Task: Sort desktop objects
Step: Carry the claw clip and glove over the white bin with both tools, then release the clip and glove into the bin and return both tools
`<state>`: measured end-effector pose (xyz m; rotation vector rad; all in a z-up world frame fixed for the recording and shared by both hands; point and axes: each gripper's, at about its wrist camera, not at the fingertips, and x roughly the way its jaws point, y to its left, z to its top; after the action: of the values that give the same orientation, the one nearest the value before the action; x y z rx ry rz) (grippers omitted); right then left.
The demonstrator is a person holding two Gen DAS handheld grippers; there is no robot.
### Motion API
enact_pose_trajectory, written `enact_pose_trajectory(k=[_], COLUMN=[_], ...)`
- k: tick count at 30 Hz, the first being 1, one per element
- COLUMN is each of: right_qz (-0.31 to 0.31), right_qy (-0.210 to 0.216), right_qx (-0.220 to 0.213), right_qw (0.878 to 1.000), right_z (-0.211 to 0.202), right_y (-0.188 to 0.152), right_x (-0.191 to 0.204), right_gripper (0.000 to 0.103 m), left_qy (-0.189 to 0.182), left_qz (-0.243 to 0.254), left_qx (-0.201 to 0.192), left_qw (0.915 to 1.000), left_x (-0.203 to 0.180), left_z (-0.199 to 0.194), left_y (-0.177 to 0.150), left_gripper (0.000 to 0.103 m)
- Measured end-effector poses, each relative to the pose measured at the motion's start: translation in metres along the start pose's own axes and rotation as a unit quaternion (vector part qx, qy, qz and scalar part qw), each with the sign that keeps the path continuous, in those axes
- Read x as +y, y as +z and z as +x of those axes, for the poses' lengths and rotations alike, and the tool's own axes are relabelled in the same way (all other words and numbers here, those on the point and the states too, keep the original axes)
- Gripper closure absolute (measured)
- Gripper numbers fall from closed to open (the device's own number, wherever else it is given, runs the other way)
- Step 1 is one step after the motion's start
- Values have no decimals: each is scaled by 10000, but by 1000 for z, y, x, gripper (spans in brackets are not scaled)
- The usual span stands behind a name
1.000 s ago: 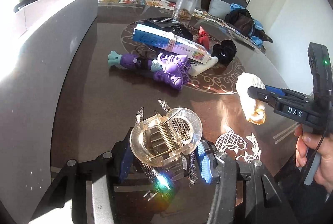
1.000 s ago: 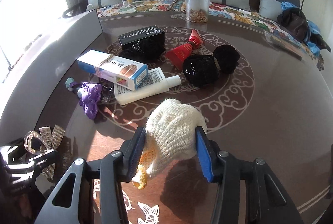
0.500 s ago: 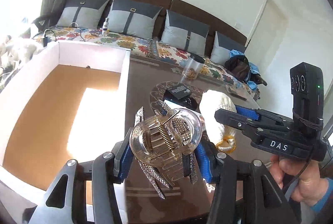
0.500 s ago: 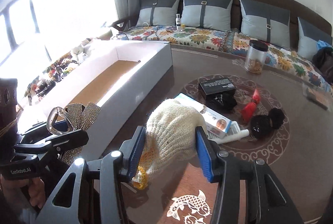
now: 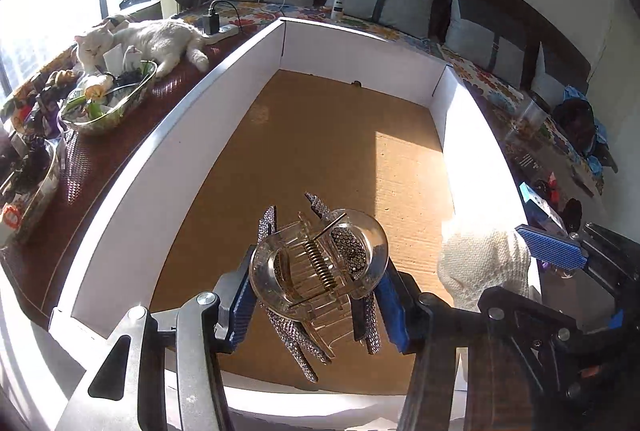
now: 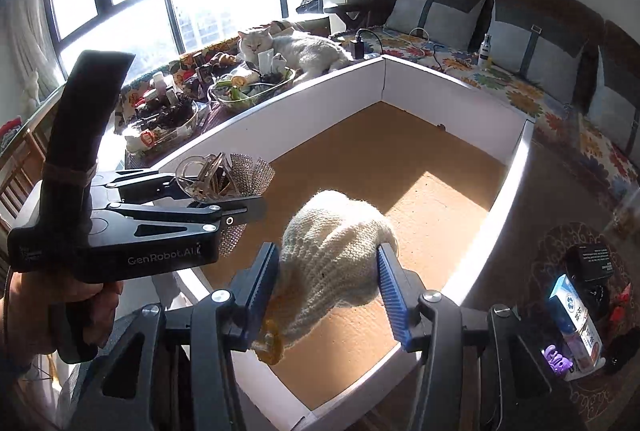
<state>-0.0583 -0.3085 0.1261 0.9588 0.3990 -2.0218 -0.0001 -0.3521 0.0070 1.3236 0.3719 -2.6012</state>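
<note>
Hair claw clip [image 5: 320, 267]: clear glossy plastic, coiled metal spring, bands studded with glittering rhinestones. Knitted glove [image 6: 334, 259]: cream yarn cloth, coarse matt weave, yellow trim at the cuff. Storage box [image 5: 168, 167]: smooth white card walls, matt; floor of raw brown cardboard, slightly grainy. Left gripper [image 5: 316, 305] and right gripper [image 6: 328, 295]: black matt plastic bodies, silvery metal screws, blue ribbed rubbery pads. Table [image 6: 532, 207]: dark brown wood, highly polished, pale inlaid ornament. Glass bowl [image 5: 108, 103]: transparent, shiny. Cushions [image 5: 396, 3]: grey woven cloth with dark straps. Cat [image 5: 148, 39]: white, soft fur. Small carton [image 6: 576, 327]: glossy printed paperboard
</note>
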Motion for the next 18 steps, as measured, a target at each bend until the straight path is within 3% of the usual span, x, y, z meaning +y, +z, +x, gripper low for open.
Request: enact_pose_trajectory(k=[1, 3, 9, 11, 14, 16, 18], right_qz=[56, 219, 467, 437, 594, 796, 1015], right_qy=[11, -47, -293, -528, -889, -1176, -1589], right_qx=[131, 258, -376, -676, -945, -940, -755], right_qw=[9999, 9994, 9978, 9954, 9898, 9854, 9792], right_z=[7, 13, -31, -53, -83, -94, -99], right_y=[-4, -10, -21, -30, -64, -93, -125], right_x=[-2, -9, -37, -49, -78, -106, -138], right_gripper=[44, 23, 7, 0, 0, 0, 0], left_qy=[91, 211, 181, -2, -421, -729, -1081], left_qz=[7, 5, 3, 43, 321, 607, 899], left_qx=[108, 172, -301, -499, -743, -871, -975], left_qw=[9999, 9996, 9994, 9987, 9958, 9917, 9853], left_x=[-1, -3, -16, -31, -71, -106, -144], left_z=[7, 12, -14, -28, -51, -64, -78], left_y=[-1, -6, -10, -10, -14, -20, -28], left_gripper=[44, 30, 28, 28, 28, 26, 15])
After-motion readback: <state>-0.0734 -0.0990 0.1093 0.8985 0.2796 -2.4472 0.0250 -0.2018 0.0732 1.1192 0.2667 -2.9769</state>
